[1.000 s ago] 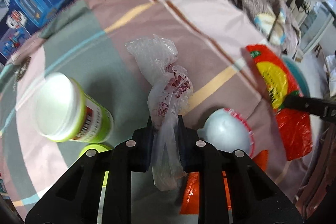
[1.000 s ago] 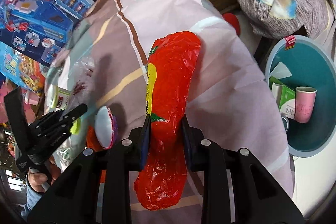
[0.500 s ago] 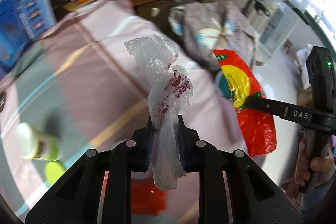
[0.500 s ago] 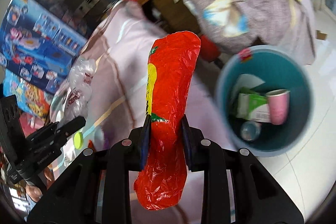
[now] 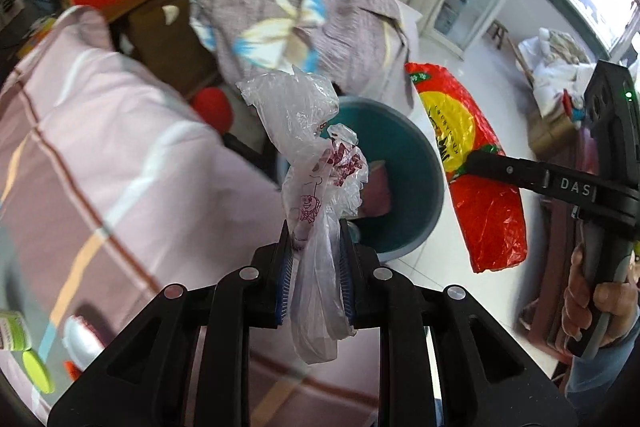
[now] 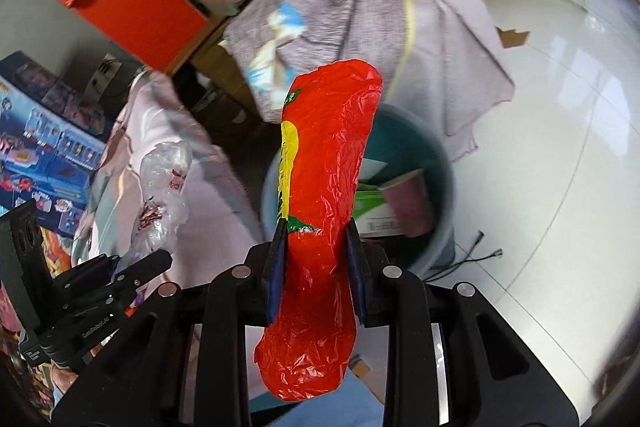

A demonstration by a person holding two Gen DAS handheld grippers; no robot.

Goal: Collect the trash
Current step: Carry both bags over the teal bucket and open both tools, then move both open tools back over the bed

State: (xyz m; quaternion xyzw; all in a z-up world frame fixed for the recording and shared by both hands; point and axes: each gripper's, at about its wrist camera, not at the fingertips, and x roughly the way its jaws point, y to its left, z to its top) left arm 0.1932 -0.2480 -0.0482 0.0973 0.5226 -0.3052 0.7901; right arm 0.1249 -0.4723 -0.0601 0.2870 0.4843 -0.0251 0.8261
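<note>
My left gripper (image 5: 314, 259) is shut on a crumpled clear plastic bag (image 5: 308, 147) with red print, held up in front of a teal trash bin (image 5: 404, 163) on the floor. My right gripper (image 6: 316, 255) is shut on a red and yellow plastic wrapper (image 6: 324, 163), held above the same teal bin (image 6: 440, 187), which holds a pink cup (image 6: 408, 203) and a green carton. In the left wrist view the red wrapper (image 5: 472, 155) hangs right of the bin in the other gripper's fingers (image 5: 508, 171). The clear bag (image 6: 164, 183) shows at left in the right wrist view.
A pink striped bedspread (image 5: 100, 155) lies at left with a green-lidded jar (image 5: 12, 325) and a white bowl (image 5: 80, 339) on it. A grey patterned cloth (image 5: 304, 15) drapes behind the bin. White tiled floor (image 6: 560, 147) spreads to the right, with cables near the bin.
Both grippers have swung from over the bed towards the teal bin, each keeping its hold. The bin now sits right behind the clear bag and the red wrapper.
</note>
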